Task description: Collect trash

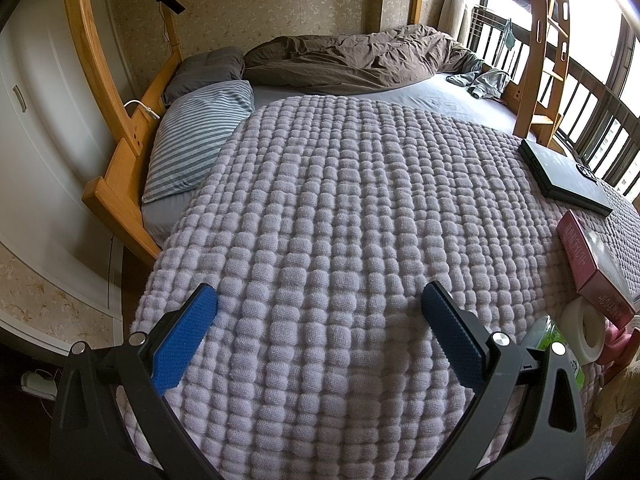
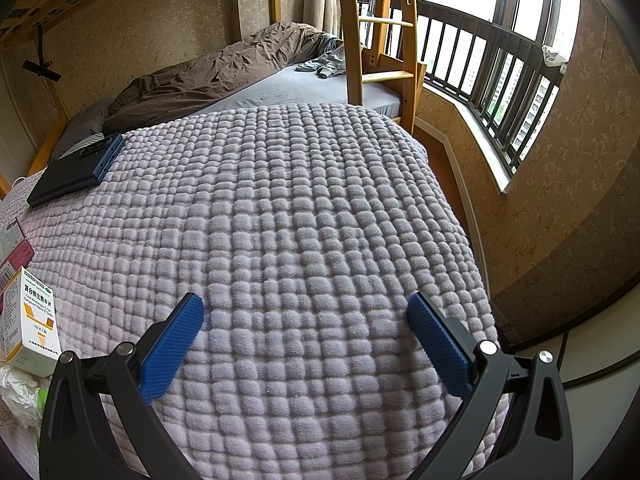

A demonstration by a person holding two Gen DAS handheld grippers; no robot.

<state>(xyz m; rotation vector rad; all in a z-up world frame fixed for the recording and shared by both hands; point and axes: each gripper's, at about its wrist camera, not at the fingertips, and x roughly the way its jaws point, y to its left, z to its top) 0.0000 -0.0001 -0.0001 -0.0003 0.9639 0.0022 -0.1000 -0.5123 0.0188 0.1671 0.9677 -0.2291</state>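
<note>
Both views look over a lilac waffle blanket (image 1: 340,220) on a bed. My left gripper (image 1: 320,300) is open and empty above it. To its right lie a pink box (image 1: 592,264), a white tape roll (image 1: 584,332) and a green-and-white box (image 1: 556,344) partly hidden behind the finger. My right gripper (image 2: 306,308) is open and empty above the blanket (image 2: 300,200). At its left lie a white-and-yellow medicine box (image 2: 34,320), crumpled white paper (image 2: 20,396) and the pink box's edge (image 2: 16,256).
A dark flat box (image 1: 568,176) lies on the blanket, also in the right wrist view (image 2: 76,172). A striped pillow (image 1: 200,140), a brown duvet (image 1: 360,56) and a wooden ladder (image 2: 380,40) are farther back. The floor drops off at the blanket's right edge (image 2: 460,208).
</note>
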